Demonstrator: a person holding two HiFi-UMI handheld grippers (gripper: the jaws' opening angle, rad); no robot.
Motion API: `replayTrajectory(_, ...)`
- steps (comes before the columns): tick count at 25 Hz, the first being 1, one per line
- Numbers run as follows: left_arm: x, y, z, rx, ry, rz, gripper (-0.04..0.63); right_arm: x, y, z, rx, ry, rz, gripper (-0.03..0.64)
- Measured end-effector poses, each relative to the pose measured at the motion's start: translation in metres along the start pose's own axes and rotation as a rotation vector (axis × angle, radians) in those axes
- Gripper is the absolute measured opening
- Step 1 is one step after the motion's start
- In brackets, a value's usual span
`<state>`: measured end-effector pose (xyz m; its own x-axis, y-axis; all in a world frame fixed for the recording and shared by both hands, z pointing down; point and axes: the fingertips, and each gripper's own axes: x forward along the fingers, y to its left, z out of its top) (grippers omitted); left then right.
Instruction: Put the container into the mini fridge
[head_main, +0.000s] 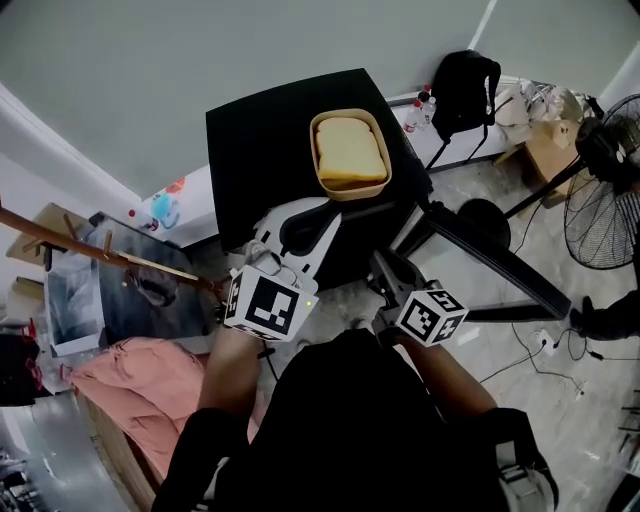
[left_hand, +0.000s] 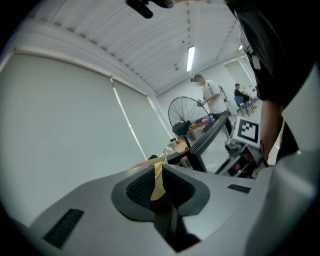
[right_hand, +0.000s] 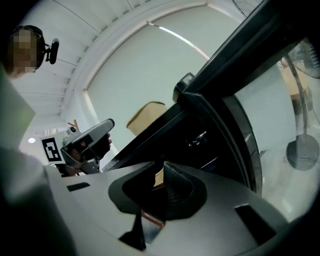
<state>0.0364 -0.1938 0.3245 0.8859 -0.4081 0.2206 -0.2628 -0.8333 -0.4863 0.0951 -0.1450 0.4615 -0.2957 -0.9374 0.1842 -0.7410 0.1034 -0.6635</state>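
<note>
**Container on top of the fridge, door open**

The tan container (head_main: 349, 192), with a pale yellow slab (head_main: 350, 150) in it, sits flat on the black top of the mini fridge (head_main: 260, 140), near the right edge. The fridge door (head_main: 500, 265) stands swung out to the right. The left gripper (head_main: 333, 204) is rolled to one side and points at the container's near edge. Its pads (left_hand: 140, 187) are almost together, and the yellow shows through the slit between them. They grip nothing. The right gripper (head_main: 383, 268) hangs lower, at the open front beside the door. Its pads (right_hand: 180, 190) are also only a narrow gap apart, and they clamp nothing.
</note>
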Motion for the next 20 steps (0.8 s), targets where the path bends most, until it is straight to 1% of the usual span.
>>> replayTrajectory(2,0.010,0.000,-0.001,0.082,0.035,0.001,0.060,-0.004,-0.005,0.001,0.012,-0.005,-0.008,0.071)
replayTrajectory(7,0.025,-0.001,-0.008,0.202,0.102,-0.020,0.108,-0.008,-0.015,0.007,0.039,-0.019,-0.014,0.069)
replayTrajectory(9,0.029,-0.002,-0.013,0.271,0.140,-0.029,0.117,-0.008,-0.018,0.008,0.049,-0.021,-0.017,0.068)
replayTrajectory(14,0.034,0.000,-0.024,0.409,0.226,-0.058,0.121,-0.009,-0.024,0.006,0.068,-0.009,-0.016,0.067)
replayTrajectory(17,0.038,-0.003,-0.028,0.461,0.261,-0.087,0.120,-0.008,-0.022,0.007,0.068,-0.006,-0.009,0.066)
replayTrajectory(20,0.038,-0.002,-0.029,0.478,0.277,-0.112,0.103,-0.008,-0.018,0.012,0.065,-0.021,0.008,0.064)
